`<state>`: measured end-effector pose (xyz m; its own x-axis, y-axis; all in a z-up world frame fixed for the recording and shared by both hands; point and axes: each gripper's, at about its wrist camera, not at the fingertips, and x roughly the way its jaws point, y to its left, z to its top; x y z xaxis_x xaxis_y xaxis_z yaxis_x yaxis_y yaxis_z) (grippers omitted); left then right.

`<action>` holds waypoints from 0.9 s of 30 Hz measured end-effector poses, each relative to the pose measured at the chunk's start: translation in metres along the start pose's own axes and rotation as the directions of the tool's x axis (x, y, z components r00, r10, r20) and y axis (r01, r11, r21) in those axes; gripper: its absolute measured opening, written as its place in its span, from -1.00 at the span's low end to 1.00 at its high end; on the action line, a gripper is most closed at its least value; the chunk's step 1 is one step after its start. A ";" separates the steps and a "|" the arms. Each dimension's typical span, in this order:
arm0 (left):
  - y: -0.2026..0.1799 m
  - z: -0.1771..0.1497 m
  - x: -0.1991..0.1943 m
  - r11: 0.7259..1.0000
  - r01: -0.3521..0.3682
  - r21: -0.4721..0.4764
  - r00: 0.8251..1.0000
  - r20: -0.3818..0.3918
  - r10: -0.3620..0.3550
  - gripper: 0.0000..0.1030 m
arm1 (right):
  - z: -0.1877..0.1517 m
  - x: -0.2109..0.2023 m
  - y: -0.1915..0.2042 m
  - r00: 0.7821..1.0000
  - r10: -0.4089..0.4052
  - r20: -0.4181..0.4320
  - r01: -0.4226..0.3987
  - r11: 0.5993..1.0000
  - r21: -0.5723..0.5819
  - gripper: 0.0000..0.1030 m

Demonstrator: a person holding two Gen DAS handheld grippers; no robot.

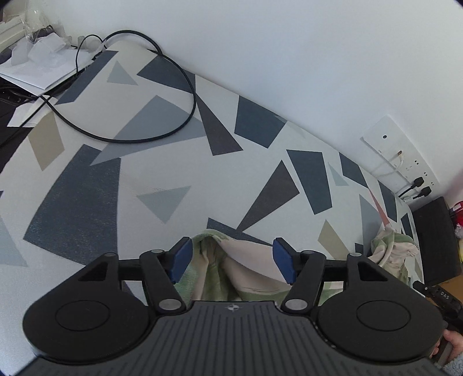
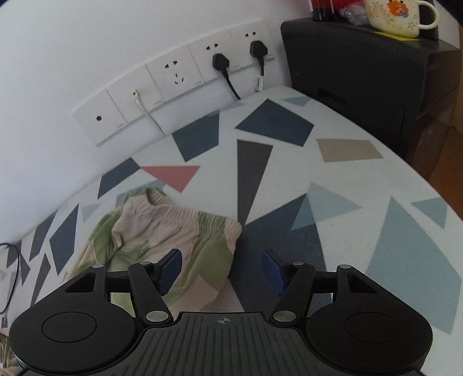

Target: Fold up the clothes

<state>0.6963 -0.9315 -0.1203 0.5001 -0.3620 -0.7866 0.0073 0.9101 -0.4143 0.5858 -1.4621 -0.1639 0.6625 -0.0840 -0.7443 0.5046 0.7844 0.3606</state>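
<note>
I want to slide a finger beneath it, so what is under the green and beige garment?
The garment lies crumpled on the patterned cloth that shows all around it. Whatever is directly beneath its folds is covered.

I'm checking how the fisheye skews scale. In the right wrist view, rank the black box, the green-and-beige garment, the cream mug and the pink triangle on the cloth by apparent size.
1. black box
2. green-and-beige garment, close to the box; it lies nearer the camera, so this order is unsure
3. pink triangle and cream mug look alike; the mug is cut off by the frame
</note>
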 end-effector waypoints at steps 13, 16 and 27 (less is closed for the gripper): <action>0.002 -0.038 -0.038 1.000 -0.014 0.014 1.000 -0.011 0.014 0.35 | 0.009 0.021 0.004 0.993 -0.098 0.069 0.092 0.993 0.075 -0.83; -0.001 -0.048 -0.035 1.000 0.013 0.023 0.999 -0.042 -0.012 0.35 | 0.004 -0.002 -0.017 0.981 -0.166 0.103 0.158 0.984 0.082 -0.84; -0.022 -0.068 -0.032 0.996 0.047 0.074 0.997 -0.069 -0.042 0.35 | -0.029 -0.062 -0.068 0.880 -0.464 0.102 0.468 0.884 -0.014 -0.13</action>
<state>0.6218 -0.9537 -0.1173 0.4387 -0.4126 -0.7983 0.0947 0.9047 -0.4155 0.4945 -1.4926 -0.1582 0.4051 -0.5007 -0.7650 0.7480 0.6626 -0.0376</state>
